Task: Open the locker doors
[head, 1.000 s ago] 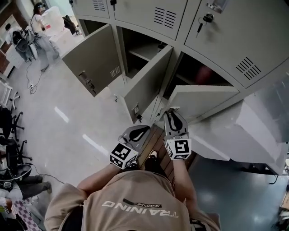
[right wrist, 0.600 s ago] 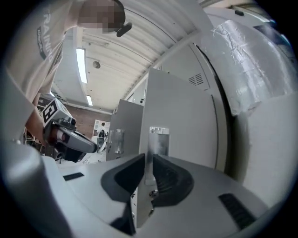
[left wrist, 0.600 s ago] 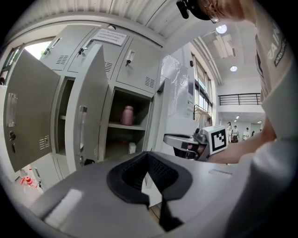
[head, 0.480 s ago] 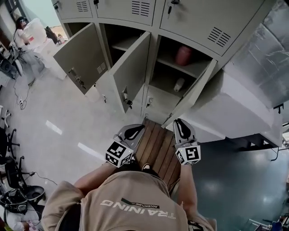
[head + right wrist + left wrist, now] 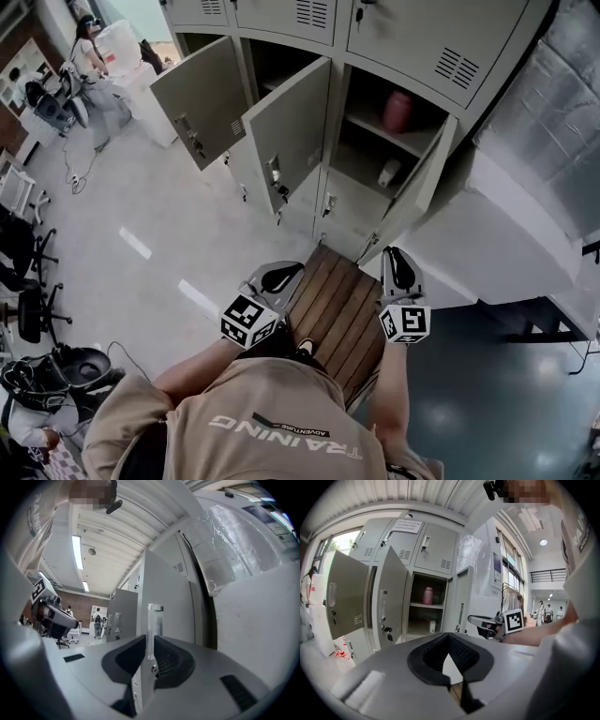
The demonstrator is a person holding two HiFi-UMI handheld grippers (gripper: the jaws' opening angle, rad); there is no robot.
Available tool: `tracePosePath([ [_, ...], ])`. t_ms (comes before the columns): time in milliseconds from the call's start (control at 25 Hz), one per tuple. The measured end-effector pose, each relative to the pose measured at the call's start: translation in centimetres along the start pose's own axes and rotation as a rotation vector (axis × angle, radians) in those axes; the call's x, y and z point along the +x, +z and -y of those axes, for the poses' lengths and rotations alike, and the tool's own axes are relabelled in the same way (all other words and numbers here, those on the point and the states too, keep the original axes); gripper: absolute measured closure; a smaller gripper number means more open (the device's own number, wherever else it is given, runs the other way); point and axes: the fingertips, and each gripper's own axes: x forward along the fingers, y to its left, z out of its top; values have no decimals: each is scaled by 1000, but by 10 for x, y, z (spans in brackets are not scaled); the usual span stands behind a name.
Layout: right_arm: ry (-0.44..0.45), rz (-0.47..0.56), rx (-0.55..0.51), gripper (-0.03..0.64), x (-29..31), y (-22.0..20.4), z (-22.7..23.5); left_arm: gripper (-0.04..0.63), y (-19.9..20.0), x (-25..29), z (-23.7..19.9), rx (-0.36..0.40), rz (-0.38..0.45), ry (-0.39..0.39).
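Grey locker bank (image 5: 487, 37) is filling the top of the head view, with a plastic-wrapped unit (image 5: 562, 141) standing against its right side. Three doors in one row are standing open, all swung out toward the person: left door (image 5: 202, 98), middle door (image 5: 292, 122), right door (image 5: 433, 173). The row above is sitting shut. The person (image 5: 272, 412), in a tan shirt, is standing on a slatted wooden platform (image 5: 337, 309) at the foot of the bank and holding both tongs out level in front. Left gripper (image 5: 298, 269) is hanging over the platform's left edge, well short of the doors, pads clenched tip to tip on nothing. Right gripper (image 5: 394, 251) is sitting just beside the right door's free edge, on its outer side. Its jaws have just been closing and are standing a narrow slit apart. The door's lock plate (image 5: 154, 625) is showing through that slit, but nothing is getting pinched, so it counts as released. In the right compartment a pink bottle (image 5: 398, 111) is standing on the shelf, toward the back, and a small white container (image 5: 388, 172) is sitting on the level below. A key (image 5: 388, 633) is hanging from the middle door's lock.
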Motion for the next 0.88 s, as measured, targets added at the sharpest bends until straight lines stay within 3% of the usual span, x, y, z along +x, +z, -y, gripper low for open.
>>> tracePosePath([
  [200,23,7,30,560,-12,-2,-15,588,-10,-36,-8,-16,2,112],
  [360,9,-52,68,560,-33,-20,-49,588,-20,-66,-12,-37,10,155],
  [520,26,-82,82,604,-57,-24,-102,588,-29,-93,-14,-74,30,149],
  [640,43,-120,17,606,-68,-16,-140,588,-26,-107,-11,-60,65,108],
  [760,-32,-139,-36,607,-80,-2,-167,588,-17,-124,-9,20,95,76],
  [880,-114,-142,-2,607,-93,6,-191,588,-20,-144,-17,62,98,47],
])
